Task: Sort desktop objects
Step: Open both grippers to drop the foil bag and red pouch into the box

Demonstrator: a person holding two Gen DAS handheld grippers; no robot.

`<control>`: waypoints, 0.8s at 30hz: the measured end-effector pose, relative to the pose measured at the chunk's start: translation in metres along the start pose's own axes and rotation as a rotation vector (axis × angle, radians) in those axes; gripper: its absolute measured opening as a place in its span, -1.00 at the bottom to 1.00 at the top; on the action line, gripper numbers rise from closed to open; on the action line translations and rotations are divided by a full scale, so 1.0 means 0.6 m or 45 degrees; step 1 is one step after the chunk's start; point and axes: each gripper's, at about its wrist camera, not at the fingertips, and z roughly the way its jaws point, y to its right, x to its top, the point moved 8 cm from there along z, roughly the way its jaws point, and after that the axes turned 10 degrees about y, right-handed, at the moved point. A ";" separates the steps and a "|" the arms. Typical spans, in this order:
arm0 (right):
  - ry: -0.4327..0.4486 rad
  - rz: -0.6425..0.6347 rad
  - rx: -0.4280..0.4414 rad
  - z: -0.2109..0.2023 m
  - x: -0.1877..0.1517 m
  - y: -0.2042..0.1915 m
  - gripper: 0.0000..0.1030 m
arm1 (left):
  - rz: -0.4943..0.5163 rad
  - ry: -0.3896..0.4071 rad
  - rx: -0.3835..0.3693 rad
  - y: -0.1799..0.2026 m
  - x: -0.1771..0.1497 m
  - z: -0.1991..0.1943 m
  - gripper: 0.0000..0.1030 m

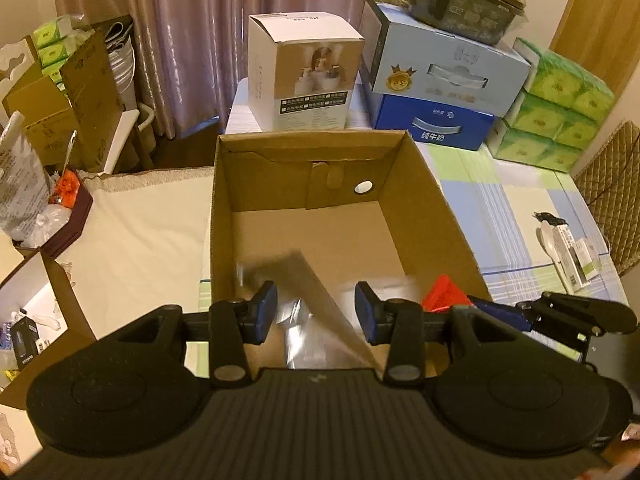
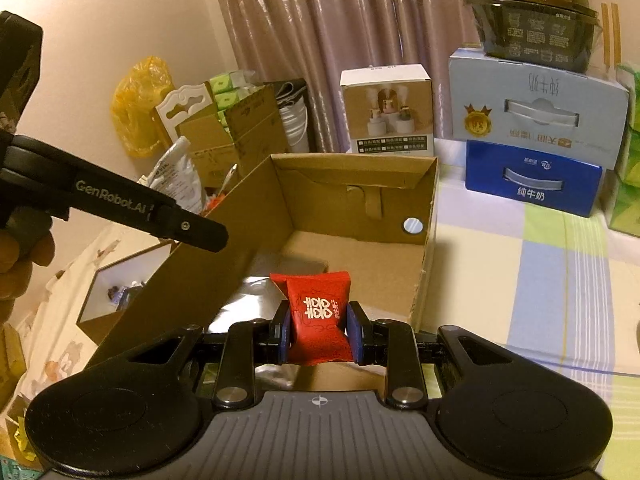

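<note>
An open cardboard box (image 1: 432, 208) stands on the table in front of me; it also shows in the right wrist view (image 2: 352, 196). My left gripper (image 1: 316, 312) is open above the box's near end, and a blurred grey flat packet (image 1: 308, 292) is between and below its pads, over a clear plastic bag (image 1: 304, 340) on the box floor. My right gripper (image 2: 318, 330) is shut on a red candy packet (image 2: 318, 316) with white characters, held above the box's near right corner. The red packet (image 1: 444, 294) shows in the left view too.
Behind the box stand a white product box (image 1: 304, 72), stacked blue milk cartons (image 1: 444, 92) with a black bowl on top, and green tissue packs (image 1: 556, 108). Small boxes and a spoon (image 1: 568, 248) lie on the right of the checked tablecloth. Cartons and bags crowd the left.
</note>
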 end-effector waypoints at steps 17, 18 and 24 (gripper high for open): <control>0.081 0.030 0.005 -0.019 0.020 0.004 0.30 | -0.020 0.000 0.019 -0.017 -0.034 -0.036 -0.19; 0.085 0.040 0.000 -0.025 0.020 0.009 0.30 | -0.021 -0.001 0.020 -0.017 -0.037 -0.037 -0.19; 0.115 0.099 -0.044 -0.073 0.023 0.045 0.40 | -0.051 0.010 0.016 -0.004 -0.047 -0.050 -0.15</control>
